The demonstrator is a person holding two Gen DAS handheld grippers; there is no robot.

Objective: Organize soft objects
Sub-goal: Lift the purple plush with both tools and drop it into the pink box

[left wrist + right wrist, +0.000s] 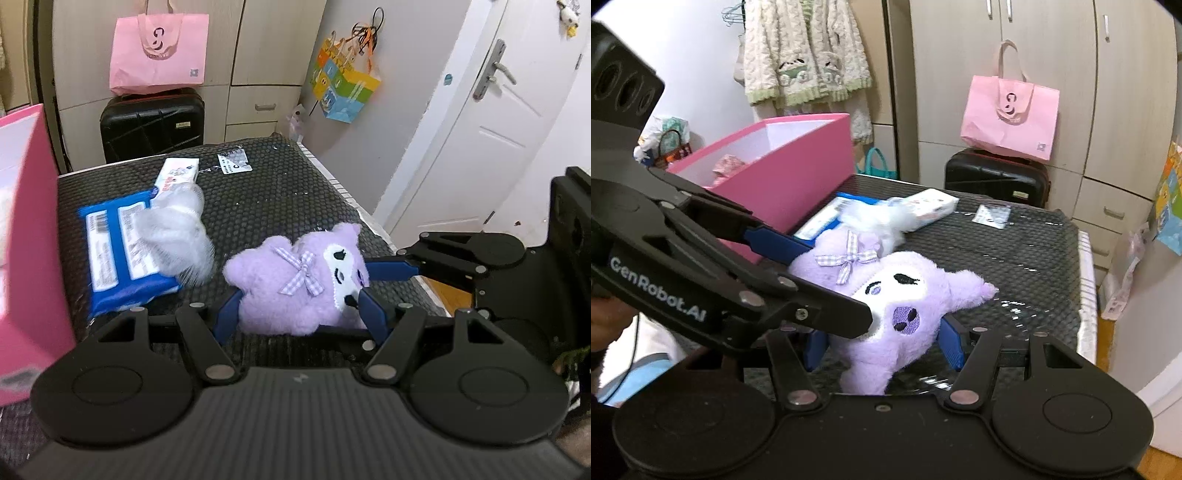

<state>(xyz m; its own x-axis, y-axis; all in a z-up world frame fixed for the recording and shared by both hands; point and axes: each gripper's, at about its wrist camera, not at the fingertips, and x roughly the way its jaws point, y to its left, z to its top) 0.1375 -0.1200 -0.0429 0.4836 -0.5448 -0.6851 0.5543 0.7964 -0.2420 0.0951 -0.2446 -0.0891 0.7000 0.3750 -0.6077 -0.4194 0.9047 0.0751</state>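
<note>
A purple plush toy (291, 280) with a checked bow lies on the dark mesh table (258, 192). My left gripper (295, 310) has its blue fingers closed on the plush's body from both sides. My right gripper (882, 343) straddles the plush's head (886, 314) with its blue fingers pressed against it; it also shows in the left wrist view (391, 269), reaching in from the right. A white fluffy toy (177, 232) lies on a blue wipes pack (118, 251). An open pink box (783, 166) stands at the table's left.
A small white packet (177, 173) and a label card (232, 164) lie farther back on the table. A black suitcase (151, 125) with a pink bag (159, 55) stands behind the table. A white door (480, 129) is to the right.
</note>
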